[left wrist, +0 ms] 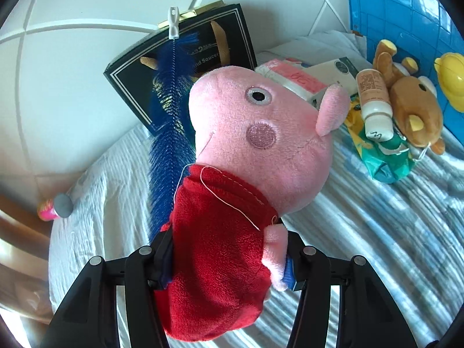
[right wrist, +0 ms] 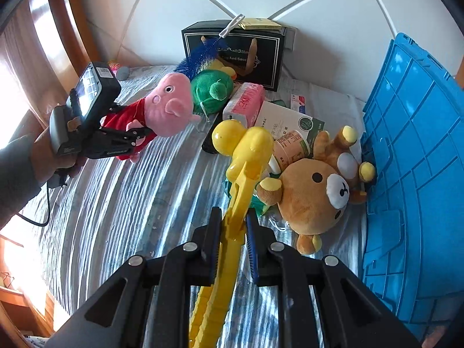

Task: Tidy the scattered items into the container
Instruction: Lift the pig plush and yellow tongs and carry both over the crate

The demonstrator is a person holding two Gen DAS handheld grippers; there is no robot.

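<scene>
The left claw (left wrist: 229, 264) squeezes the pig (left wrist: 255, 133) by its red dress, above the bed (left wrist: 362, 246). The right claw (right wrist: 232, 240) pinches the yellow toy (right wrist: 246, 156). The blue bin (right wrist: 414, 174) stands beside the bear (right wrist: 313, 194); its inside is hidden.

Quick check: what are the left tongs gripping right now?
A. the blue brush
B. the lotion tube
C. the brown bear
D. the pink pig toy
D: the left tongs are clamped on the red dress of the pink pig toy.

Bear (right wrist: 313, 200) beside crate (right wrist: 411, 174), on bed (right wrist: 130, 203)
</scene>
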